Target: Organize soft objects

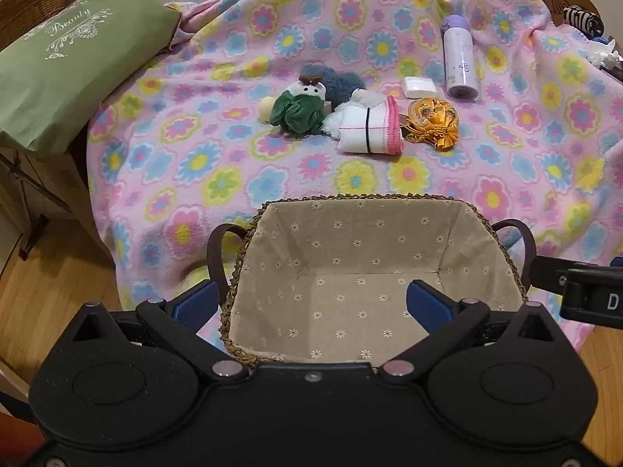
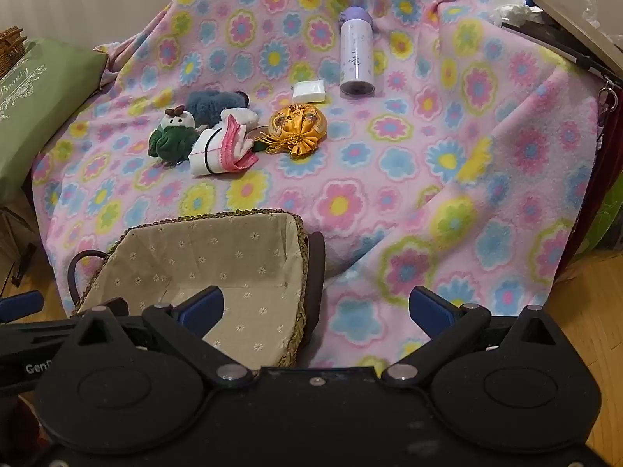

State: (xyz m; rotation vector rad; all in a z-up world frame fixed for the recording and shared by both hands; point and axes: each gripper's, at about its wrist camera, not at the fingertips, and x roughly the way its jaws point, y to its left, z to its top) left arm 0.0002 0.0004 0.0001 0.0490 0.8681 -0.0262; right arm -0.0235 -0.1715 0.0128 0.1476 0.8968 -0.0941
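Observation:
A cloth-lined woven basket (image 1: pixel 479 233) (image 2: pixel 300 241) stands empty at the near edge of the flowered blanket. Beyond it lie a green frog plush (image 1: pixel 298 107) (image 2: pixel 171 136), a blue fluffy thing (image 1: pixel 338 79) (image 2: pixel 210 103), a white cloth bundle with pink trim (image 1: pixel 370 128) (image 2: pixel 218 150) and a gold satin pouch (image 1: pixel 434 118) (image 2: pixel 298 126). My left gripper (image 1: pixel 311 303) is open and empty over the basket. My right gripper (image 2: pixel 317 309) is open and empty over the blanket, right of the basket.
A purple-capped white bottle (image 1: pixel 459 60) (image 2: pixel 356 56) and a small white pack (image 1: pixel 419 86) (image 2: pixel 308 91) lie farther back. A green pillow (image 1: pixel 66 78) (image 2: pixel 35 101) sits at the left. Wicker and clutter are at the back right (image 1: pixel 580 19). Wood floor (image 1: pixel 46 272) lies below.

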